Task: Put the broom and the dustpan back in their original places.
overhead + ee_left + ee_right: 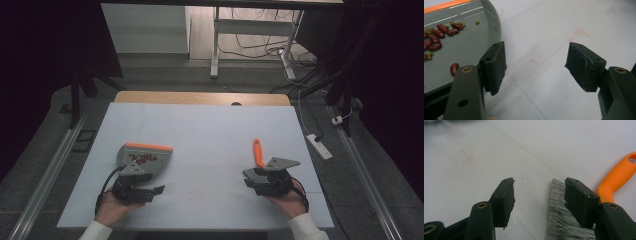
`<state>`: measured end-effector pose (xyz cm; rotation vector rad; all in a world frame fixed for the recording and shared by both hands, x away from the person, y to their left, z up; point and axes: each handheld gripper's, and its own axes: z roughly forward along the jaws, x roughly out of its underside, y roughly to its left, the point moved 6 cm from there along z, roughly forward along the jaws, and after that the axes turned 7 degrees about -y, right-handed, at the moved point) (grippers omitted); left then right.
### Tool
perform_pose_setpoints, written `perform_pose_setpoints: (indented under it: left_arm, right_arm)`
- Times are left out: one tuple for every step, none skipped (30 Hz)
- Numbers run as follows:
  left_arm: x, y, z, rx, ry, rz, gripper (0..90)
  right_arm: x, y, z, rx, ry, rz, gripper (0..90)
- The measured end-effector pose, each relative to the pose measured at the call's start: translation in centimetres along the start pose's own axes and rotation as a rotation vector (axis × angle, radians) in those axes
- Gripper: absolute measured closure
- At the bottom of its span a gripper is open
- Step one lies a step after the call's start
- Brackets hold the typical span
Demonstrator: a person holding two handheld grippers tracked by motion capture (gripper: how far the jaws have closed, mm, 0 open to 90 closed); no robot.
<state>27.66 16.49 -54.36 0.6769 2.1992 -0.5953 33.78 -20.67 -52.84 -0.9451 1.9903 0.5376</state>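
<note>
Open left gripper beside dustpan holding beans.

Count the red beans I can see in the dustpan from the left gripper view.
9 red beans at least: eight clustered at the left of the grey dustpan, one alone near the gripper's jaw. More may be cut off at the picture's left edge.

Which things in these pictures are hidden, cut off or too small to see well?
- Brush: in the right gripper view, the handle's end leaves the picture's right edge; a jaw covers part of the bristles.
- Dustpan: in the left gripper view, cut off by the top and left edges.
- Beans: in the high view, too small to count.
</note>
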Motion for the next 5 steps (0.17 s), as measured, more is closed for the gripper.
perform_pose_setpoints:
  left_arm:
    - [0.01,0.00,0.00,0.000,0.001,0.000,33.1]
    - [0.01,0.02,0.00,-0.001,-0.001,-0.002,33.1]
    - [-0.01,0.06,-0.02,-0.004,-0.001,-0.004,33.1]
    - [-0.03,0.11,-0.04,-0.007,-0.003,-0.008,33.1]
    - [-0.05,0.15,-0.08,-0.008,-0.003,-0.012,33.0]
  right_arm:
    - [-0.01,0.00,-0.02,0.000,-0.001,0.000,41.3]
    - [-0.03,0.00,-0.04,0.001,-0.003,0.000,41.3]
    - [-0.05,0.01,-0.06,0.000,-0.005,0.001,41.3]
    - [-0.06,0.01,-0.06,0.000,-0.005,0.001,41.4]
    - [-0.07,0.01,-0.07,0.000,-0.005,0.001,41.5]
